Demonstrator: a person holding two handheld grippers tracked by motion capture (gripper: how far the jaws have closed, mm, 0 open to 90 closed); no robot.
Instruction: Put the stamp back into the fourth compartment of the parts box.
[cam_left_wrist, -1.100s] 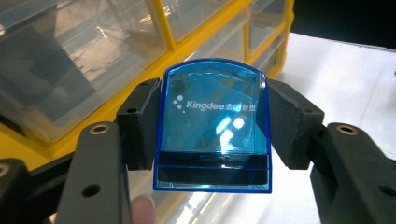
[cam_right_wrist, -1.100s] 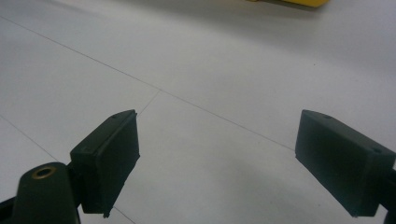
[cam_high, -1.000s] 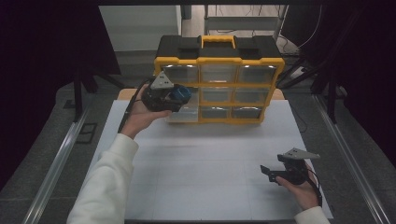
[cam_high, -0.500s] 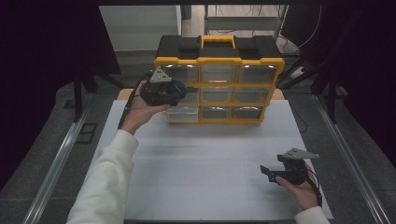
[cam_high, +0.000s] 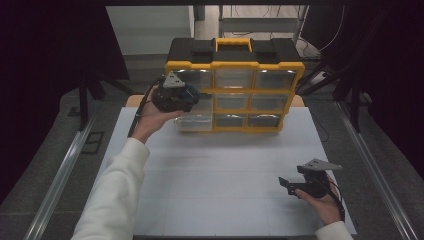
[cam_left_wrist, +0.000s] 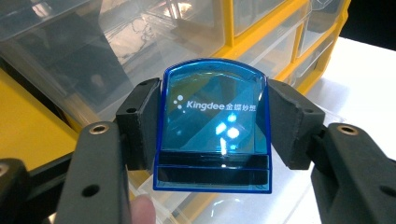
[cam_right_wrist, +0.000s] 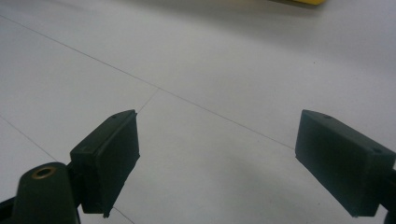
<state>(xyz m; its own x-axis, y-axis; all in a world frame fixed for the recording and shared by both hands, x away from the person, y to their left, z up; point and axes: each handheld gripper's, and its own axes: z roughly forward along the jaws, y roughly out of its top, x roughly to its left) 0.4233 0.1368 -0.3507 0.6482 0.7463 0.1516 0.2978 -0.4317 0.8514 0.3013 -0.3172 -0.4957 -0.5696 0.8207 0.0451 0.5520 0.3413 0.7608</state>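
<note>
The translucent blue plastic block (cam_left_wrist: 215, 123) has an arched top and a darker band at its base; white "Kingdee" lettering crosses its face; it stands upright, clamped at both sides, raised just before the yellow drawer organizer's (cam_high: 235, 65) clear left-hand drawers (cam_left_wrist: 84, 56).

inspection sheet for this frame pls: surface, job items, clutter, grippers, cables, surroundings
Surface: white table top, bare across the middle.
Job's things: blue translucent block printed Kingdee; yellow drawer organizer at the far edge, lower-left clear drawer pulled out.
Clutter: nothing seen.
Grippers: left gripper raised at the organizer, jaws clamping the block's sides; right gripper low over the table, jaws open.
Cables: one trails from each gripper.
Surroundings: dark, metal rails beside the table.
</note>
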